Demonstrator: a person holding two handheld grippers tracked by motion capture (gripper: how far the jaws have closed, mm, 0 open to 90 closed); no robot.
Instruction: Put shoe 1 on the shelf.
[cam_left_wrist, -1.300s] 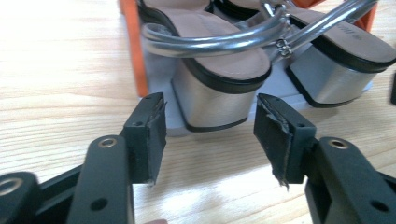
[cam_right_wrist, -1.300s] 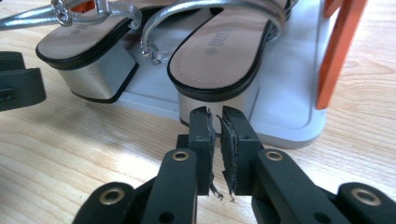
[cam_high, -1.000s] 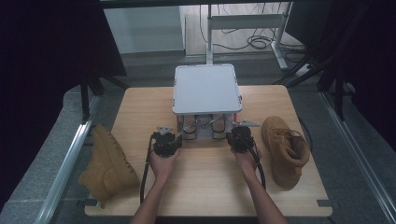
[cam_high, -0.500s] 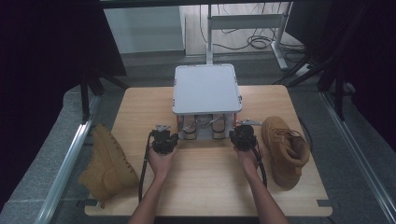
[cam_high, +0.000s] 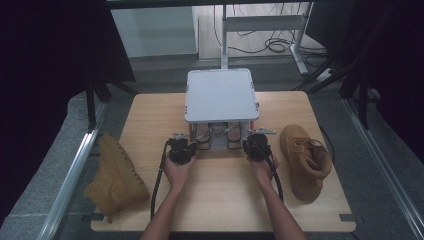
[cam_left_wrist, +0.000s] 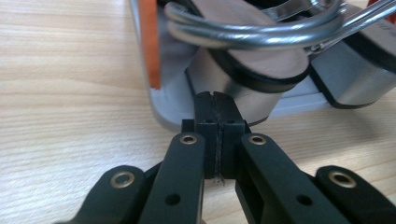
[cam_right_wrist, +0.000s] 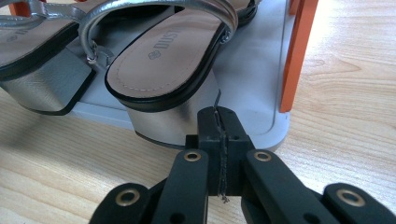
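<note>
A wooden table (cam_high: 220, 200) held a small grey shoe rack (cam_high: 221, 95) near its far edge, and everything else is placed from that rack. Its flat grey top hid most of the lower shelf in the high view. The shelf had orange posts (cam_right_wrist: 299, 51) at its corners.

A tan boot (cam_high: 304, 160) lay on the table to the right of the rack. A second tan boot (cam_high: 114, 175) sat to the rack's left, off the table's left edge.

On the rack's lower shelf stood a pair of silver sandals with block heels and metallic straps. The right sandal (cam_right_wrist: 168, 70) had a tan insole printed with writing that seemed to read "DIISTO", though it was not fully clear. The left sandal (cam_left_wrist: 252, 70) showed no readable print.

The left gripper (cam_high: 181, 149) sat just in front of the rack's left front corner, its black jaws pressed together on nothing, tips close to the left sandal's heel. The right gripper (cam_high: 256, 146) sat just in front of the rack's right front corner, jaws likewise pressed together and empty, tips close to the right sandal's heel.
</note>
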